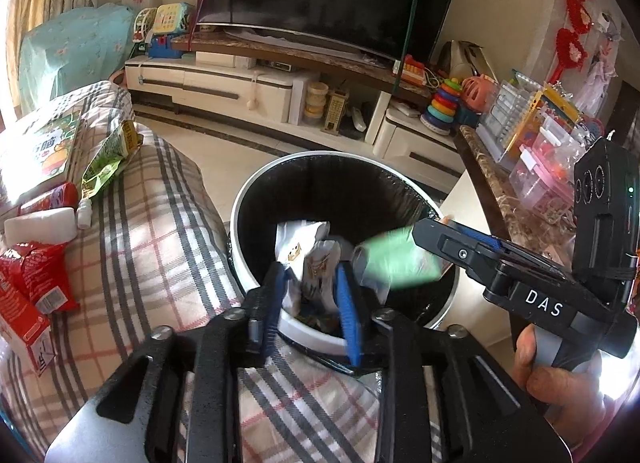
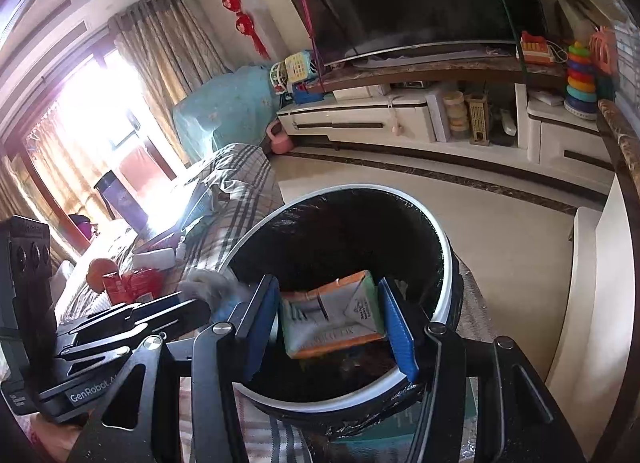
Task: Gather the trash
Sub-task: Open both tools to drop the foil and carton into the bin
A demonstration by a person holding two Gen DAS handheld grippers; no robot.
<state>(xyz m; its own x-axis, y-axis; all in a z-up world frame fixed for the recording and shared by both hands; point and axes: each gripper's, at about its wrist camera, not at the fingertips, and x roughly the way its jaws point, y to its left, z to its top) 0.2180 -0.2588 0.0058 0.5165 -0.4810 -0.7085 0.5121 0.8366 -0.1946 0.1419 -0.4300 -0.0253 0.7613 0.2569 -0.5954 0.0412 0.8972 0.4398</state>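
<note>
A round white bin with a black liner [image 1: 256, 187] [image 2: 450, 263] stands beside a plaid-covered couch. My left gripper [image 1: 310, 283] is over the bin's near rim, shut on a white crumpled wrapper [image 1: 316, 263]. My right gripper [image 2: 332, 311] is over the bin's mouth with a green and orange drink carton [image 2: 336, 319] between its blue pads [image 2: 396, 327]; the carton shows blurred green in the left wrist view [image 1: 396, 263]. On the couch lie a green wrapper [image 1: 106, 167], a red packet [image 1: 36, 275], a small white bottle [image 1: 85, 213] and a white block [image 1: 40, 225].
A plaid couch [image 1: 160, 223] is left of the bin. A marble-topped side table [image 1: 500, 183] with clear plastic boxes stands on the right. A TV stand [image 1: 240, 83] with a TV and toys is across a tiled floor [image 2: 440, 199].
</note>
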